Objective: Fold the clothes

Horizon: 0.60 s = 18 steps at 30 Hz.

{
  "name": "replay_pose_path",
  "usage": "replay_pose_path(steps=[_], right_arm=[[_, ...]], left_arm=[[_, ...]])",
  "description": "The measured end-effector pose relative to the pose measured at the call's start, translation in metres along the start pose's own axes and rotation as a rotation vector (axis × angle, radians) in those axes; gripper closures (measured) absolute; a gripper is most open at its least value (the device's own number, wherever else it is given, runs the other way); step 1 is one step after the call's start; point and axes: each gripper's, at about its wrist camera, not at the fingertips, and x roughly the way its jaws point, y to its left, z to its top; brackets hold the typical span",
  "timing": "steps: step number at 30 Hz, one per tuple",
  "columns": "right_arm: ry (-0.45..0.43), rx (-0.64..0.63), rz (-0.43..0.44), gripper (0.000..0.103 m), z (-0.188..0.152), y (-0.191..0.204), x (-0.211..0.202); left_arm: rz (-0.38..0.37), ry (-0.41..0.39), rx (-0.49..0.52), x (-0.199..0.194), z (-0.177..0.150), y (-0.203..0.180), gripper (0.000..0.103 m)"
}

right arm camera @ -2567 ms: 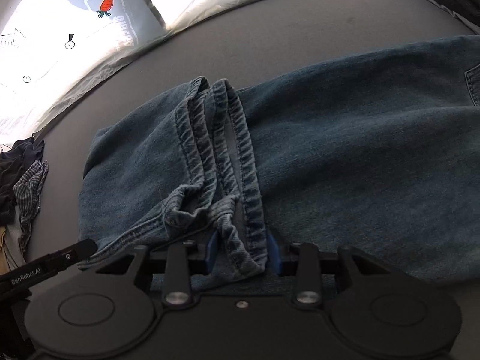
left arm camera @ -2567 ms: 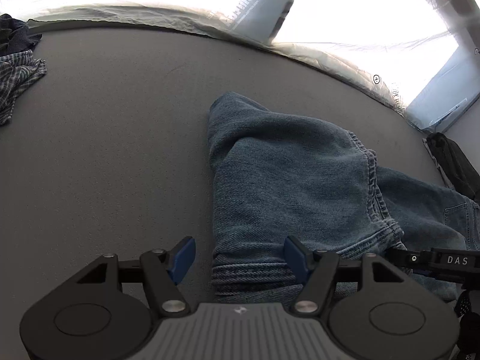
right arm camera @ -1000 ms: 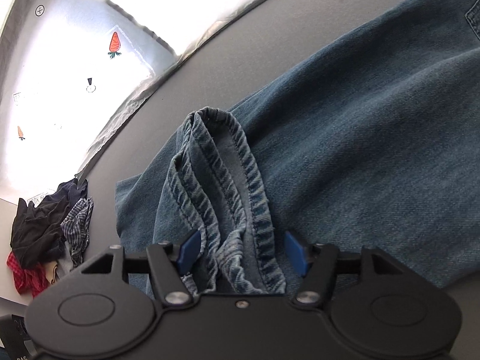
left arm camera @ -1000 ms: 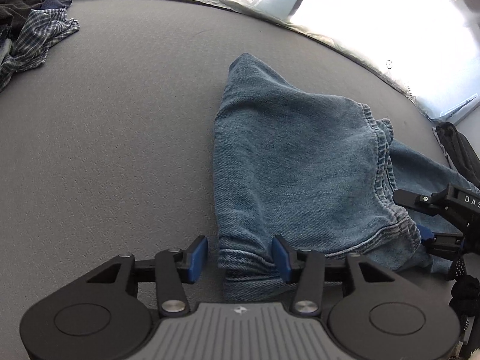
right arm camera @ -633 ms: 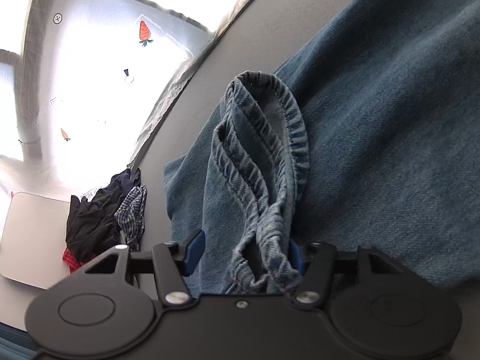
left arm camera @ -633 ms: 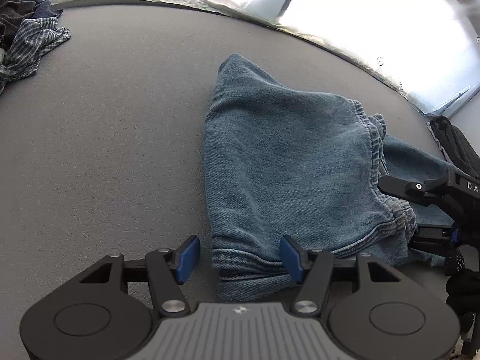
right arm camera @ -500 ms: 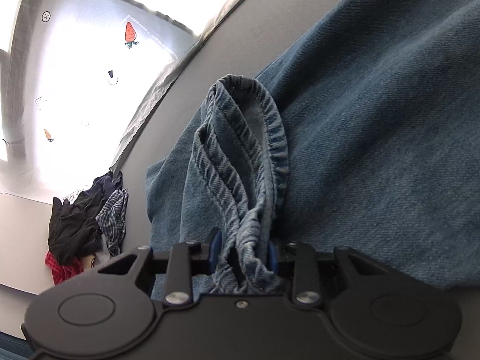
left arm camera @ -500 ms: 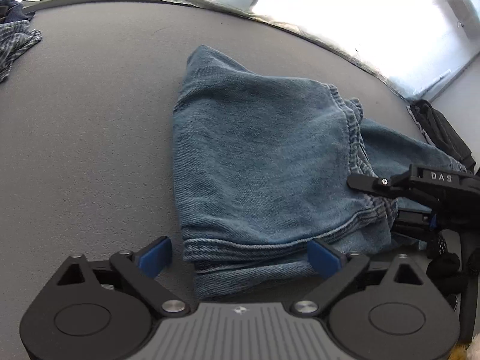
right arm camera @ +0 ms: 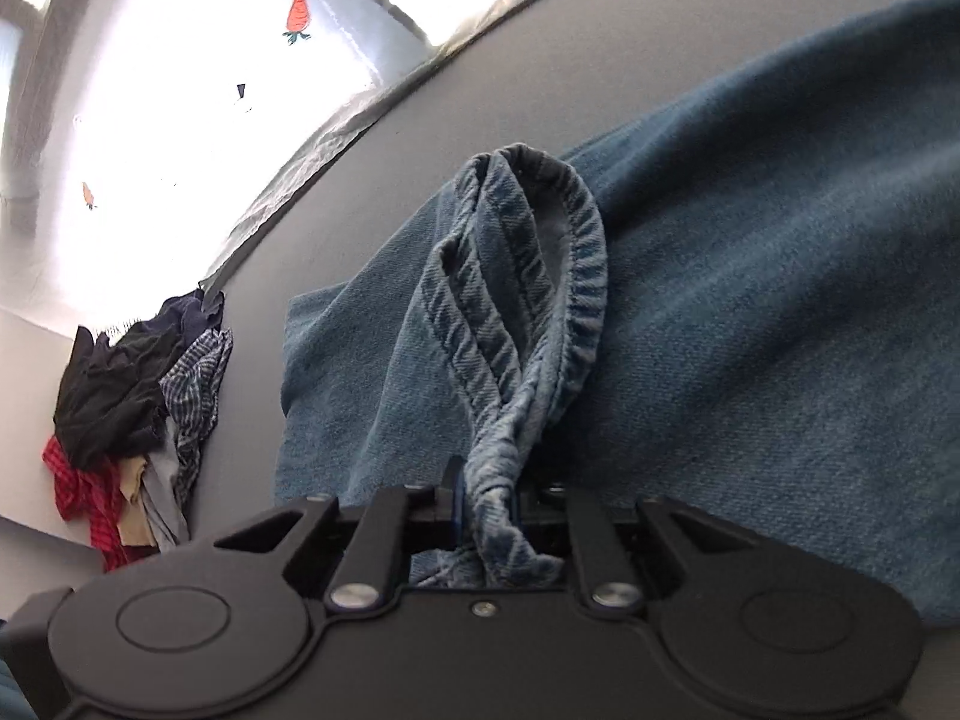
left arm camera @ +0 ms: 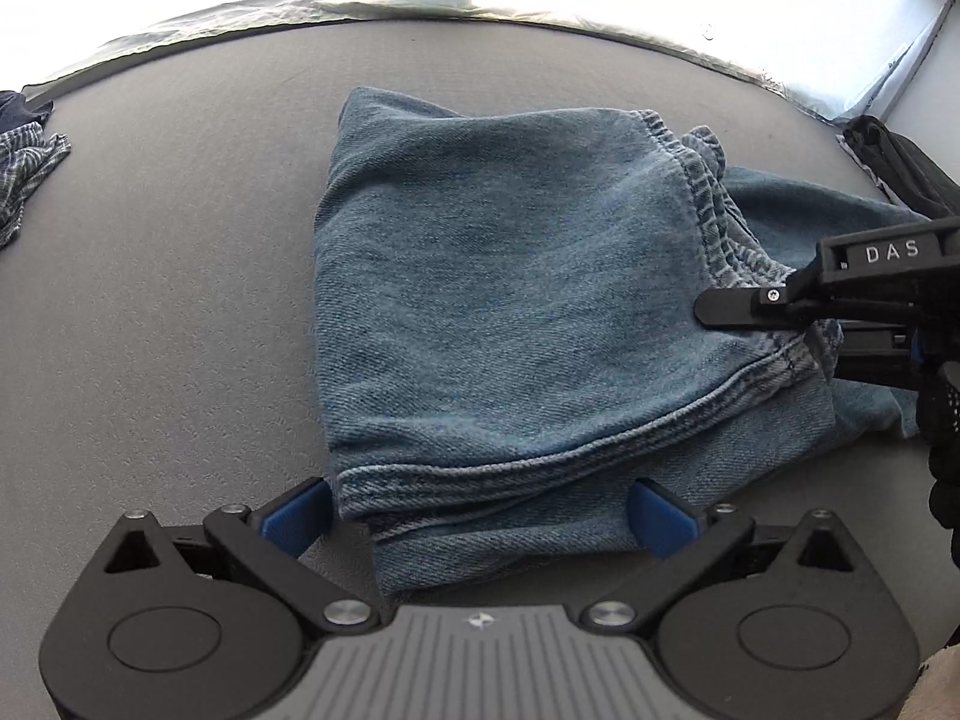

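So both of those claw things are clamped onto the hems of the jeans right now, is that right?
Not quite. Only the right gripper is clamped on the bunched hems of the jeans; its jaws have just been closing, as the right wrist view shows. The left gripper stands wide open, its blue pads on either side of the folded edge without pressing it, as the left wrist view shows.

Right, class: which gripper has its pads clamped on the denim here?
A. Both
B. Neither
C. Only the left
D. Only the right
D: the right gripper pinches the bunched hems of the jeans, while the left gripper stands wide open, its blue pads apart at the fold's sides.
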Motion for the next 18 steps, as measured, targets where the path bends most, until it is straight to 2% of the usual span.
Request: replay_pose_path(steps=[4, 7, 10, 12, 14, 16, 18], right_arm=[[-0.102, -0.211, -0.028, 0.090, 0.011, 0.027, -0.026], [-0.188, -0.360, -0.101, 0.090, 0.020, 0.038, -0.047], [-0.245, -0.428, -0.158, 0.090, 0.027, 0.032, -0.070], [-0.266, -0.436, -0.196, 0.090, 0.029, 0.017, -0.086], [-0.264, -0.384, -0.253, 0.090, 0.028, -0.008, -0.094], [-0.235, -0.291, -0.309, 0.089, 0.025, -0.039, -0.094], [-0.170, -0.213, -0.357, 0.081, 0.020, -0.068, -0.084]], left_arm=[[-0.008, -0.063, -0.104, -0.017, 0.006, 0.010, 0.000], [-0.025, -0.138, -0.135, -0.039, 0.010, 0.011, 0.000], [-0.005, -0.192, -0.144, -0.053, 0.019, 0.003, 0.000], [-0.006, -0.191, -0.142, -0.051, 0.024, -0.003, 0.000], [0.002, -0.169, -0.127, -0.042, 0.027, -0.010, 0.000], [0.005, -0.139, -0.104, -0.030, 0.024, -0.016, 0.000], [-0.032, -0.099, -0.094, -0.015, 0.018, -0.024, 0.000]])
